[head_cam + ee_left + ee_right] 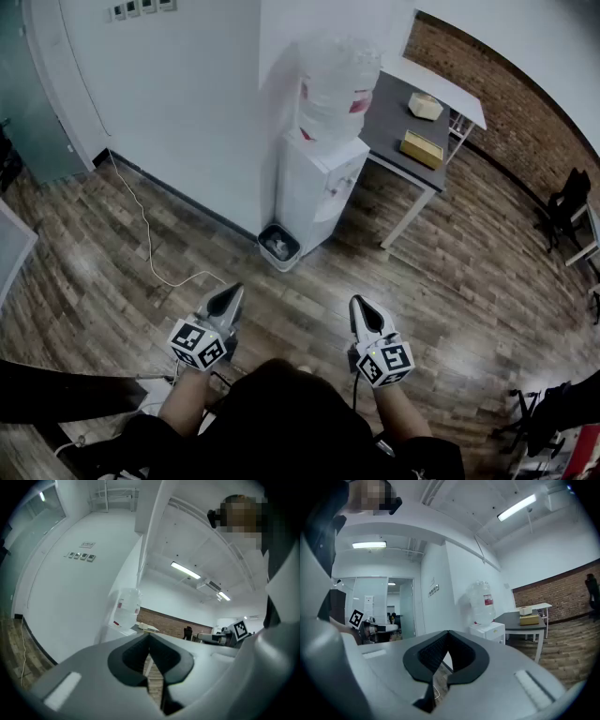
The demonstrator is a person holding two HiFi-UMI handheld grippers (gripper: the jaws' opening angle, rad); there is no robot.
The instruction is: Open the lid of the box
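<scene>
Two boxes lie on a dark table [389, 117] far off at the upper right: a flat yellow box [422, 148] and a smaller cream box [425, 106]. The right gripper view shows the yellow box [529, 619] with the cream box [526, 611] behind it. My left gripper [232, 292] and right gripper [359, 303] are held side by side over the wood floor, well short of the table. Both are shut with nothing in them. Each gripper's own camera shows its jaws meeting, the left gripper [150, 635] and the right gripper [448, 633].
A white water dispenser [323, 164] with a large bottle stands against the wall between me and the table. A small bin [279, 246] sits at its foot. A white cable [150, 244] trails over the floor on the left. Dark chairs [567, 202] stand at the far right.
</scene>
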